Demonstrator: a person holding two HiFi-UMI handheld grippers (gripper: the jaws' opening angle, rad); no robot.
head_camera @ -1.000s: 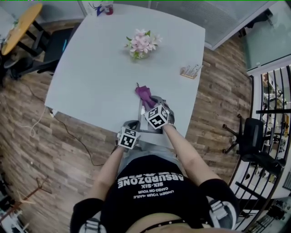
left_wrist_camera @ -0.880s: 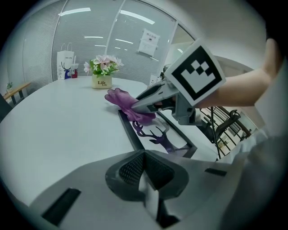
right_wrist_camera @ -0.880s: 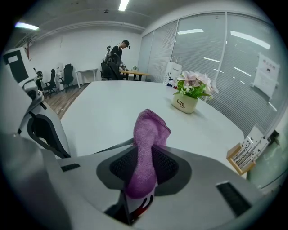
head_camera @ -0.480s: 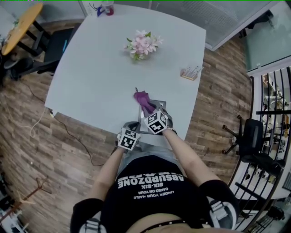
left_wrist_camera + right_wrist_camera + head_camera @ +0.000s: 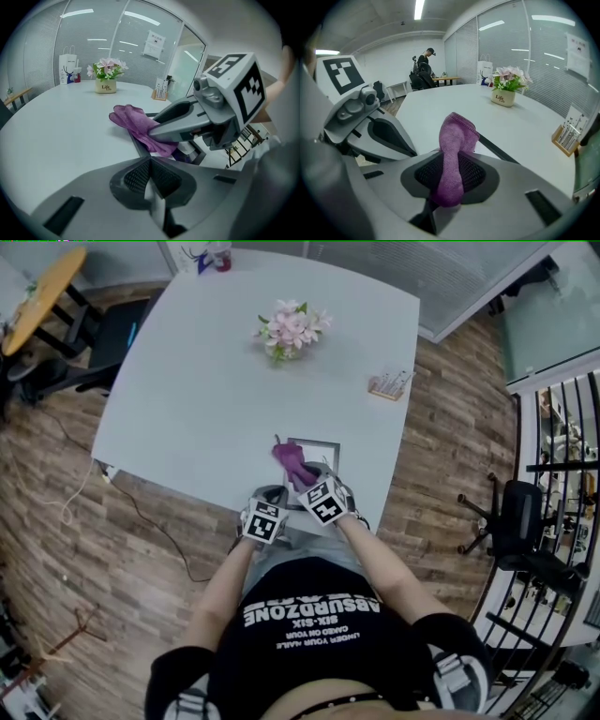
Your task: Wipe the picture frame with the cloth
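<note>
At worktop's near edge: cloth on frame, both claws clenched

Left gripper view: left claw (image 5: pixel 151 178) is pressed together with nothing seen between its pads. The dark edge of the picture frame (image 5: pixel 136 143) runs up to its tips. Right gripper view: right claw (image 5: pixel 450 176) is clamped on the purple cloth (image 5: pixel 454 154). Head view alone shows the frame lying flat on the worktop (image 5: pixel 206 381), cloth on its left edge. Farther off stands a flower pot (image 5: pixel 505 97). Only the right gripper view shows a person (image 5: pixel 424 61) beyond.

Left gripper (image 5: pixel 150 178), right gripper (image 5: pixel 449 180) (both clamped)
</note>
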